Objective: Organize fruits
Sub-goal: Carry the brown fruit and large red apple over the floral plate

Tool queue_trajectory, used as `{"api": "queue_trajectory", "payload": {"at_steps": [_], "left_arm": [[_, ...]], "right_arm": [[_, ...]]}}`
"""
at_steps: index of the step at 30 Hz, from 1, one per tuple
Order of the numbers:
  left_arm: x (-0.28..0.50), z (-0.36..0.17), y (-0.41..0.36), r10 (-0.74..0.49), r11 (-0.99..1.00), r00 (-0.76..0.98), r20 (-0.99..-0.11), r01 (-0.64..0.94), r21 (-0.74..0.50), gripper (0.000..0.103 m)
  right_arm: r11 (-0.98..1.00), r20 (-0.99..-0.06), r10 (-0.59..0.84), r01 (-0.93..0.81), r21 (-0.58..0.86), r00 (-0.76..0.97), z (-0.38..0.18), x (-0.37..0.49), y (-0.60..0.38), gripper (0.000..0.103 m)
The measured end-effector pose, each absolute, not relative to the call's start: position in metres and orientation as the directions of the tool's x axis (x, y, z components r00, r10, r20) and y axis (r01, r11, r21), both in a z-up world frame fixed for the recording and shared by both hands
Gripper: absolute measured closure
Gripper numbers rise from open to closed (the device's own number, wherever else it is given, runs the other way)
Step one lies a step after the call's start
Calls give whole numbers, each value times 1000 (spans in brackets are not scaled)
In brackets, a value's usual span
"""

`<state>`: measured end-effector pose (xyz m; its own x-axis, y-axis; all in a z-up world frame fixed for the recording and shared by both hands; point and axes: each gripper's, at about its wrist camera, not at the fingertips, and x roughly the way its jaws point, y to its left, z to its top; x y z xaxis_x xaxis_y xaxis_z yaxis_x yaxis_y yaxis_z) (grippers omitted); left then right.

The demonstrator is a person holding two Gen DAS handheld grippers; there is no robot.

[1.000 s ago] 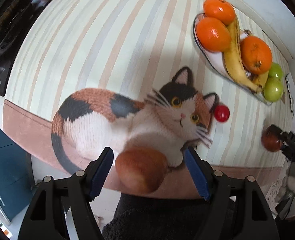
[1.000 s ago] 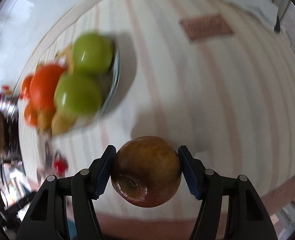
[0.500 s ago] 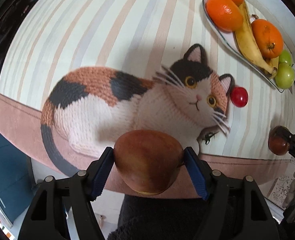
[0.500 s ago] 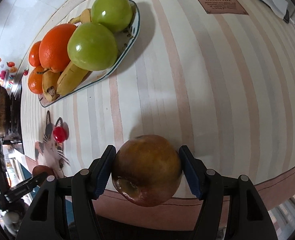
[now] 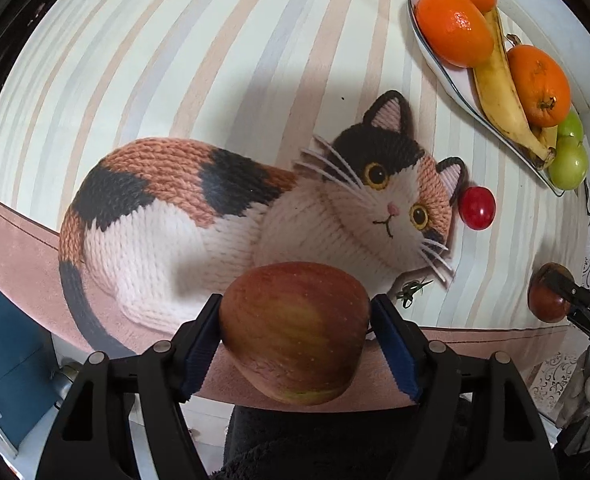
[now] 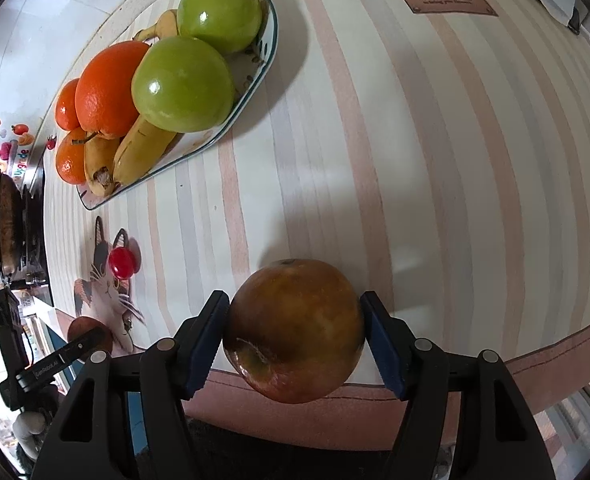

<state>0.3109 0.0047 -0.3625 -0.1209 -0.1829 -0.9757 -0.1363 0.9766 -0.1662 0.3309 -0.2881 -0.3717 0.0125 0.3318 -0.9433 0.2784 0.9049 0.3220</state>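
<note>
the left gripper [image 5: 295, 332] is opening around a red apple [image 5: 295, 332] at lower centre, pads seemingly touching it, while the right gripper [image 6: 295, 332] is opening, pads touching a brownish apple [image 6: 295, 330].

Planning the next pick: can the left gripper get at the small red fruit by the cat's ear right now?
Probably not yet: left gripper is shut on an apple. The way to the red fruit looks clear.
</note>
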Motion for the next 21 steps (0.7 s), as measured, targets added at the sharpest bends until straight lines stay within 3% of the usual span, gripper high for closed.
{"api": "queue_trajectory", "payload": {"at_steps": [11,21], "left_arm": [[318,-344,-25,-133,987,-57,-989,-98,-127,33],[363,-313,-75,-141,990,8,-990,0,-141,34]], "right_arm": [[937,-956,288,190,292,47,-368,329,-278,35],[915,-931,350,177,363,103,-347,343,-275,35]]}}
